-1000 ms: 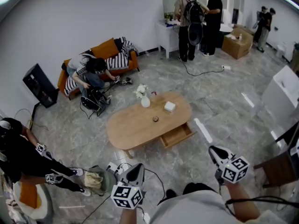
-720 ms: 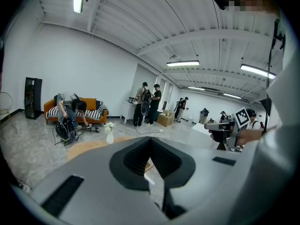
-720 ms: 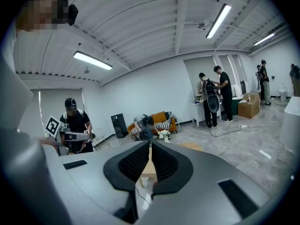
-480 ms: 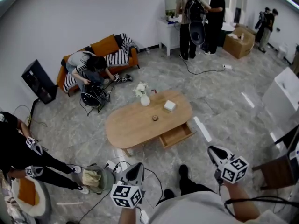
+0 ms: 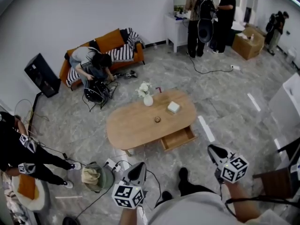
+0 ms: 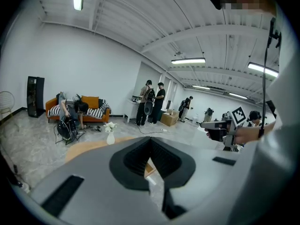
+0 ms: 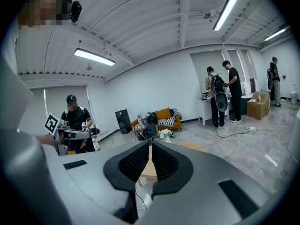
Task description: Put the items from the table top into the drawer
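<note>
Everything the task concerns sits on the oval wooden table [image 5: 126, 128], which lies ahead of both grippers and well apart from them, with open floor [image 5: 225, 102] in between. In the head view the table's long axis runs left to right, rising a little toward the right. The drawer [image 5: 178, 138] stands pulled open on the near long side, toward the right end, its mouth facing the person. On the top are a vase of flowers [image 5: 147, 96] at the far edge, a white box [image 5: 173, 107] toward the right end, and a small round item [image 5: 157, 119] near the middle, too small to identify; it may be a lid or a cup. The left gripper [image 5: 139, 166] is clenched on nothing, its pads meeting at the tips. The right gripper [image 5: 211, 148] is likewise closed and empty. Both point toward the table. I judge the right gripper the nearer to the drawer and the box, and the left the nearer to the vase, so nothing has yet gone into the drawer. Only the head view shows the whole table top and the open drawer. The gripper views alone show the pads together, with just a sliver of the table past them, and the left gripper view also catches the vase off to the left of its jaws.
</note>
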{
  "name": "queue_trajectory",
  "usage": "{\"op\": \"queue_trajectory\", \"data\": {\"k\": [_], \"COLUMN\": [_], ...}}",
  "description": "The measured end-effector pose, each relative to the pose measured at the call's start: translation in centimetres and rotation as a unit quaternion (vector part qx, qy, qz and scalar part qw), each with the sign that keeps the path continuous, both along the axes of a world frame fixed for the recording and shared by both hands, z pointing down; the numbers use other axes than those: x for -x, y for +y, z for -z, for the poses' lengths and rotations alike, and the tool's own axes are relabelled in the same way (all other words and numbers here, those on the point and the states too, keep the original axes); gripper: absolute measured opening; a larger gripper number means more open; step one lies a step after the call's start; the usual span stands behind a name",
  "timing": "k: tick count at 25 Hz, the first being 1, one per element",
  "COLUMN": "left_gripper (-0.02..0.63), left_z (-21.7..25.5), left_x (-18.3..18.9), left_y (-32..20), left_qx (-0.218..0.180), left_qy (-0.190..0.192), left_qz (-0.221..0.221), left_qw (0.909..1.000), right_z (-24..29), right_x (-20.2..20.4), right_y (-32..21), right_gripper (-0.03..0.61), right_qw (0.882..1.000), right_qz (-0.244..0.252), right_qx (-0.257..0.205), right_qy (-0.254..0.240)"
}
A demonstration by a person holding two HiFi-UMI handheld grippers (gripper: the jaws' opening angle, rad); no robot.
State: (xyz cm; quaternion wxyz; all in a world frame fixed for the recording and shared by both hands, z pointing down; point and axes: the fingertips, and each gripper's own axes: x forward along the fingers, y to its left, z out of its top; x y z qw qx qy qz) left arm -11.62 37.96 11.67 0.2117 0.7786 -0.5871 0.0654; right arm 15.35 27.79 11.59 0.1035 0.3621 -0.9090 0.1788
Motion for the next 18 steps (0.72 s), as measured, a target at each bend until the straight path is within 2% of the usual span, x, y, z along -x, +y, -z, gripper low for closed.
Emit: {"op": "queue_trajectory", "data": {"k": [10, 18], "left_gripper": [0.0, 0.002], "left_z": [-1.8, -2.8], "left_x": [-0.1, -1.3], "left_y": [-5.2, -8.9], "left_qx": [0.012, 0.022], "left_qy": [-0.01, -0.009], "left_qz": [0.029, 0.063], "left_qw": [0.9995, 0.9977], "right_z": [-1.5, -3.8], "right_x": [1.7, 0.8], "right_y": [-7.2, -12.3], "right_gripper": [0.041, 0.041], "right_qw": [0.999, 0.996], "right_qz": [0.043, 0.08], "right_qx": [0.013, 0.019], "right_qy": [0.006, 0.022]}}
